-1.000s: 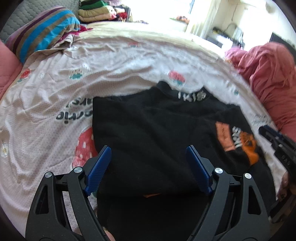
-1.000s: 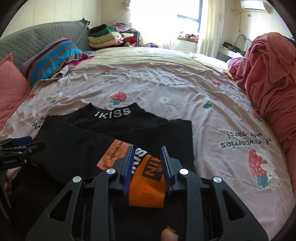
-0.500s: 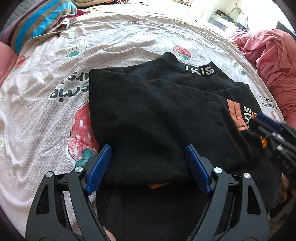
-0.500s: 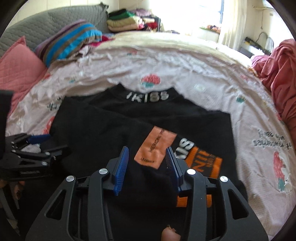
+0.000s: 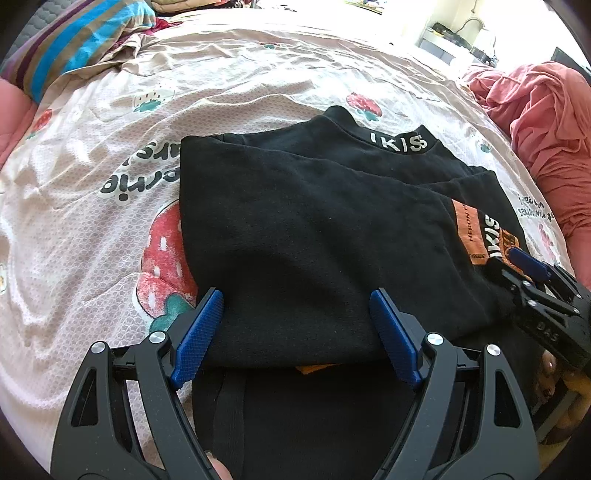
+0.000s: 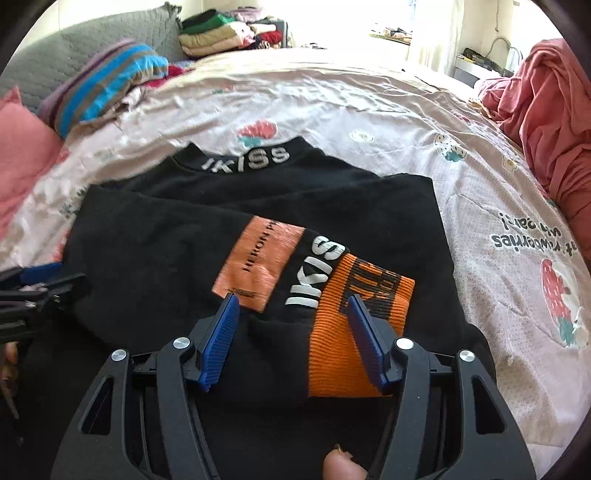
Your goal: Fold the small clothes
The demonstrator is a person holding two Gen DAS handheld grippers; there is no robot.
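A black sweater (image 5: 314, 229) with a white-lettered collar (image 5: 399, 142) lies folded on the bed. Its sleeve is laid across the body and ends in an orange ribbed cuff (image 6: 332, 354). My right gripper (image 6: 291, 299) hangs low over that cuff; its jaws are opening, the cuff lies flat between them and the pads do not press on it. My left gripper (image 5: 295, 295) stands open over the near folded edge of the sweater, nothing pinched. The right gripper (image 5: 517, 269) shows at the sweater's right edge in the left wrist view, the left gripper (image 6: 48, 277) at the left edge in the right wrist view.
The bed sheet (image 5: 92, 221) has a strawberry print. A striped pillow (image 6: 107, 81) and a pink cushion (image 6: 22, 147) lie at the back left. A stack of folded clothes (image 6: 221, 33) sits behind. A red blanket (image 6: 546, 92) is heaped on the right.
The right gripper's jaws have spread and let go of the orange cuff, which now lies on the sweater. The right gripper has sunk closer to the cloth. The left gripper stays open.
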